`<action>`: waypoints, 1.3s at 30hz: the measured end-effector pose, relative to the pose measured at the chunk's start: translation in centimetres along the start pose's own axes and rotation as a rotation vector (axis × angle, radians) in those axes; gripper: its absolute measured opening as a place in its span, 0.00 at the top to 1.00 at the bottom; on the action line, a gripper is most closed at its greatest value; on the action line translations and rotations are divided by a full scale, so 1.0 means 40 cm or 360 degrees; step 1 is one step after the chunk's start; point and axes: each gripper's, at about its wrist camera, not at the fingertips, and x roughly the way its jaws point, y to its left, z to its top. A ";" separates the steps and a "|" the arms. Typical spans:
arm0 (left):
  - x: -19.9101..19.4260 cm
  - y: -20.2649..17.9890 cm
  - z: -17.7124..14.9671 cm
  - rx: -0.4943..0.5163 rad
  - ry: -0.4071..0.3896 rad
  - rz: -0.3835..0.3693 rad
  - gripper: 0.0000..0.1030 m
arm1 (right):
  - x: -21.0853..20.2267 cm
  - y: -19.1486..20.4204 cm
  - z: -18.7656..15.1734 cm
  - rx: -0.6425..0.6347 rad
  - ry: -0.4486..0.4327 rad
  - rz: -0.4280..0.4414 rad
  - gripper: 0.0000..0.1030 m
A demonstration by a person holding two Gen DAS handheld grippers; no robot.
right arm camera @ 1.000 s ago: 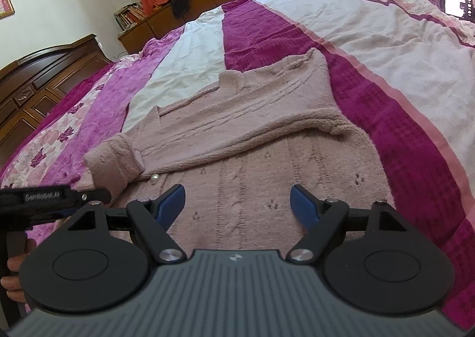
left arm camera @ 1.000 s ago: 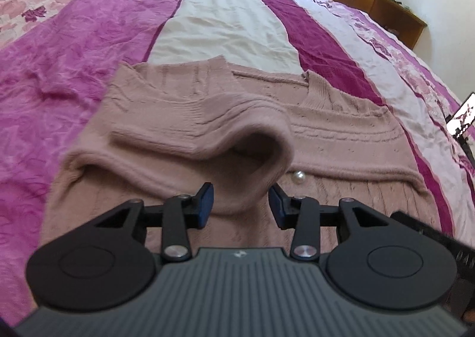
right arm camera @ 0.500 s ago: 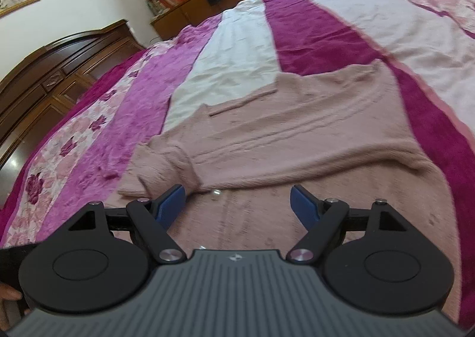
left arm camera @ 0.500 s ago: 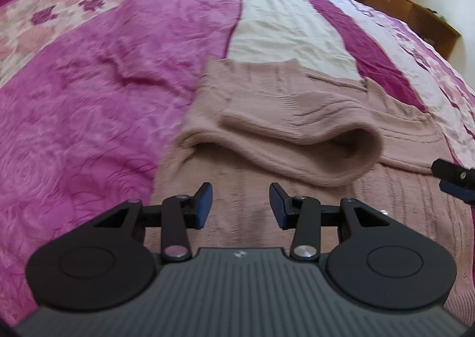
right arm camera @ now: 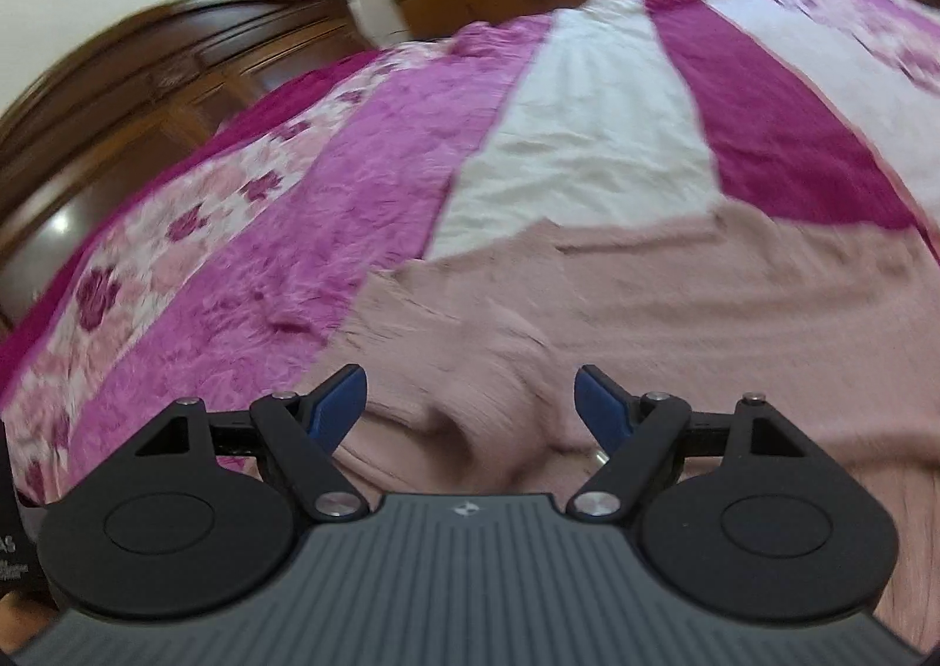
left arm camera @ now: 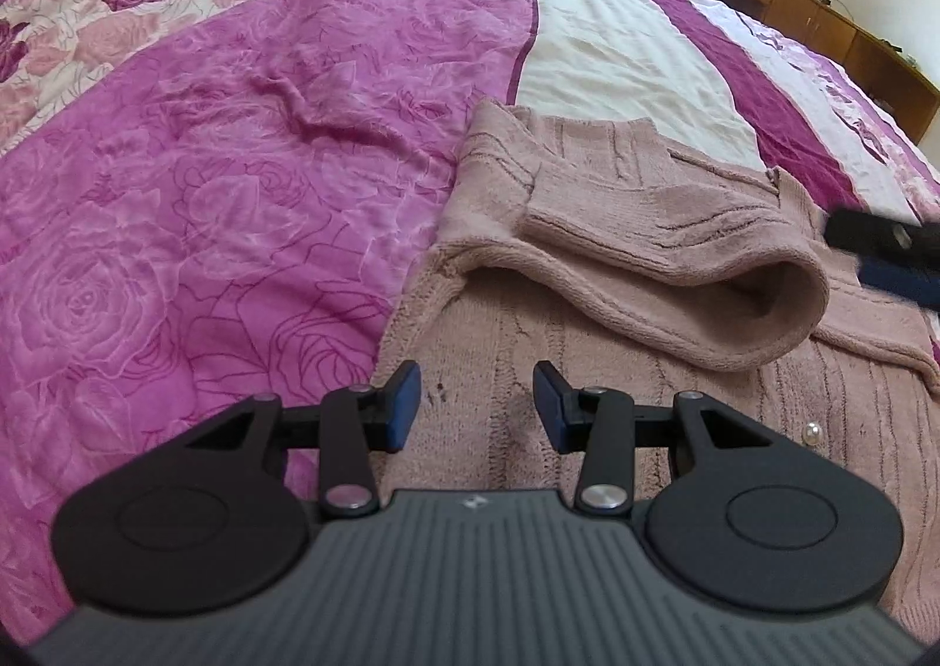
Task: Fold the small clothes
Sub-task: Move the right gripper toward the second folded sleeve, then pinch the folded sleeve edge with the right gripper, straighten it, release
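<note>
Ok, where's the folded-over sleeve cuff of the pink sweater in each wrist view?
Left wrist: sleeve cuff right of centre, its opening beyond the open left gripper.
Right wrist: blurred; cuff apparently at bottom centre, between the open right gripper's fingers.
Shared landmark: white stripe of the bedspread.

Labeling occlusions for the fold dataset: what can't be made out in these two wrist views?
- Sweater hem: left wrist view, hidden under the left gripper body.
- Sweater's right side: cut off by the frame edge.
- Knit detail and sleeve: right wrist view, motion-blurred.
- Right gripper contact with fabric: cannot tell.
</note>
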 end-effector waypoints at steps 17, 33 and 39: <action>0.021 0.011 -0.015 -0.0012 0.0008 -0.0038 0.57 | 0.307 0.168 -0.020 -0.0372 0.0284 0.0074 0.22; 0.028 -0.003 0.002 -0.0004 -0.0006 -0.0015 0.57 | 0.087 -0.016 0.075 -0.0077 -0.0145 -0.0022 0.93; 0.042 -0.022 0.019 0.0029 -0.0036 0.0008 0.57 | -0.050 -0.170 0.047 0.0094 -0.0285 -0.0201 0.93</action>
